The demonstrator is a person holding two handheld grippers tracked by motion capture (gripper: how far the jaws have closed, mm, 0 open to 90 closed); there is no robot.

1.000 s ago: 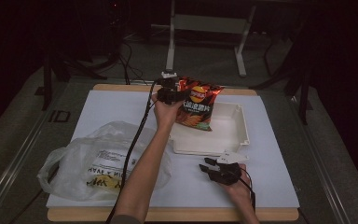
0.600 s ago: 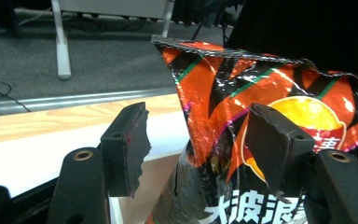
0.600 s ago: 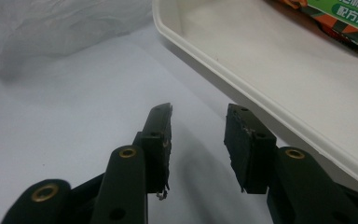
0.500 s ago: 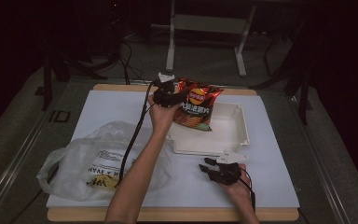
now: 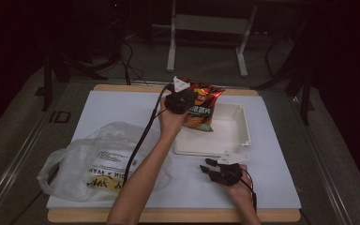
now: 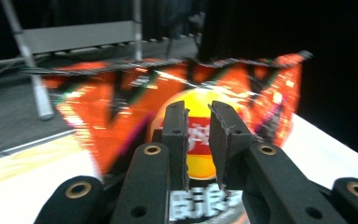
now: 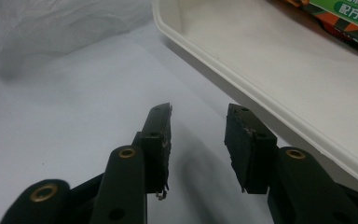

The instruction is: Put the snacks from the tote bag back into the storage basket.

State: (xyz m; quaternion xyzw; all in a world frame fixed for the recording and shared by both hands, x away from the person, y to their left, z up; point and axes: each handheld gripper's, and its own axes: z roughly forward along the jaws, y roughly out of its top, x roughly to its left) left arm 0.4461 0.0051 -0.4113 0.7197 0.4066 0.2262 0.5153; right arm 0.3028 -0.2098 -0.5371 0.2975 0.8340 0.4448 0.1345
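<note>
Where the white surface (image 5: 122, 108) spreads over the wooden board, a crumpled clear plastic bag (image 5: 98, 164) lies at the near left, well apart from the white tray (image 5: 241, 126) at centre right. Chip bag (image 5: 201, 108), orange-red, stands tilted at the tray's far left corner, lower end inside the tray, top leaning over the rim. Left gripper (image 5: 180, 99) at the bag's upper left; in the left gripper view its jaws are nearly together with a narrow gap, the bag (image 6: 121, 121) blurred behind them. Probably pinching the bag's edge, but I cannot tell if film is between the pads. Right gripper (image 5: 218, 169) rests on the surface just beside the tray's near rim, jaws parted, holding nothing. Risks, as judged: a thin pinch could slip and drop the bag outside the tray; a hard pull could drag or tip the light tray, since the right gripper is not steadying it.
</note>
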